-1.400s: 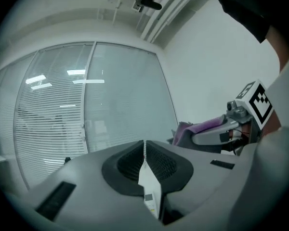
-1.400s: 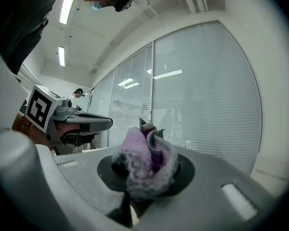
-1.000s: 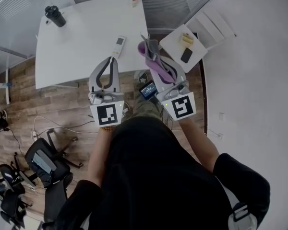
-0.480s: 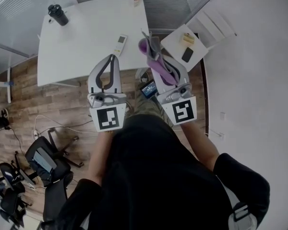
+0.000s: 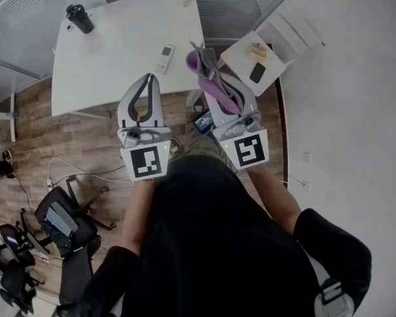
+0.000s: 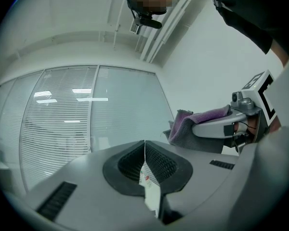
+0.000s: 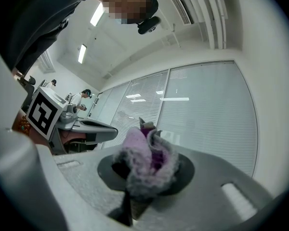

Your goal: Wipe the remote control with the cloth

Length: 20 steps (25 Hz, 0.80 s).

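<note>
Grips the purple cloth (image 5: 214, 88) in the right tongs (image 5: 199, 57), wadded between the pads and trailing back along the jaws. Keeps the left tongs (image 5: 149, 78) pressed together with nothing between them. Holds both side by side in the air, about level, short of the near edge of the white worktop (image 5: 112, 51).

Has raised both a little over the last second, closer to the head camera, and has since nearly halted. Has left the remote control (image 5: 164, 58) untouched: lies flat by the worktop's near right edge, just beyond the tips of the left tongs in the head view, apart from both tongs and from the cloth. Shows a dark cup (image 5: 79, 18) at the far left corner, well apart from the remote control.

Means, most likely, no wiping yet: reads as a pause before the approach. Needs next, on this reading, to carry the cloth forward and down onto the remote control, perhaps with the left tongs steadying it to stop a skid off the edge.
</note>
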Tool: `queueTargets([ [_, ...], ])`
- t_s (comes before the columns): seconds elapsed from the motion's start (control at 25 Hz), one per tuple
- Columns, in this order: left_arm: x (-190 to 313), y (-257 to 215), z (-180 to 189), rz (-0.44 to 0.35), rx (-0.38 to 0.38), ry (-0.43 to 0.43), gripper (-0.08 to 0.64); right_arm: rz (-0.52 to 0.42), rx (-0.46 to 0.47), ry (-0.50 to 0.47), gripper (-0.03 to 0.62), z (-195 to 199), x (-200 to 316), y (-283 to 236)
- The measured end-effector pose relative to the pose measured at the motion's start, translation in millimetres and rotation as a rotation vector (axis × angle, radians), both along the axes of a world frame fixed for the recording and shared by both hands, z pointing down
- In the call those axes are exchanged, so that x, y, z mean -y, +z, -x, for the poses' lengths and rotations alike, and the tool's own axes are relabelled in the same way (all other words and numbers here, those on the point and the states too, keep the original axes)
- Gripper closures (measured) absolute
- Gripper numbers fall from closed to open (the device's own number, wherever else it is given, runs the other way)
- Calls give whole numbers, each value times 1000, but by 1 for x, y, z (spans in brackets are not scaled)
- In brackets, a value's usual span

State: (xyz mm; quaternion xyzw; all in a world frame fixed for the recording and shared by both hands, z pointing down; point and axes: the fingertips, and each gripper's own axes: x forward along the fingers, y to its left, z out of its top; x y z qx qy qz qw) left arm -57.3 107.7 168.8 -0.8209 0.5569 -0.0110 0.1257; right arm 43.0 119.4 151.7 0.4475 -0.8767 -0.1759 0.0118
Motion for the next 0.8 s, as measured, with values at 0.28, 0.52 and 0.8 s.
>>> queueTargets([
  [0.28,-4,3,1,3,4,-3,555,0,-6,8,540,1,-2,1],
  [0.52,-6,5,3,6,-1,-9,554,19,-16,22,543,1,-1,6],
  [0.8,-7,6,3,9,-6,-10,554,15,-13,19,543,1,-1,4],
])
